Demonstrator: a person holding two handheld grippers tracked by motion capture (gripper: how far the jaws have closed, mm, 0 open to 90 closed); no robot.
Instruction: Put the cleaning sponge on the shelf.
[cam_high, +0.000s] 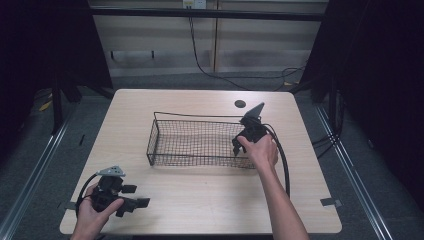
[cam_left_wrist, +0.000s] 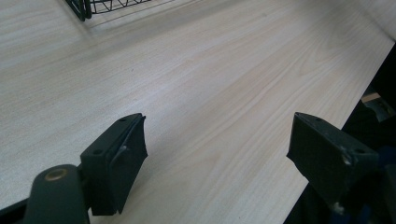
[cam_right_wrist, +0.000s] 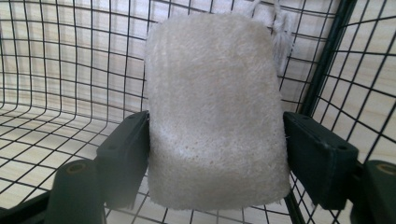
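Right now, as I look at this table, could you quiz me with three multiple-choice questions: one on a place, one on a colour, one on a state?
1. Where is the white sponge?
A. On the bare table
B. In the wire basket, between the right gripper jaws
C. In the left gripper

2. What colour is the basket's wire?
A. Red
B. Yellow
C. Dark

3. How do the left gripper jaws stand?
A. Wide apart, empty
B. Closed on a cloth
C. Clamped on the basket rim

Answers: 1 B, mesh surrounds the sponge in the right gripper view. 2 C, dark mesh stands out against the pale table. 3 A, there is bare wood between the jaws.
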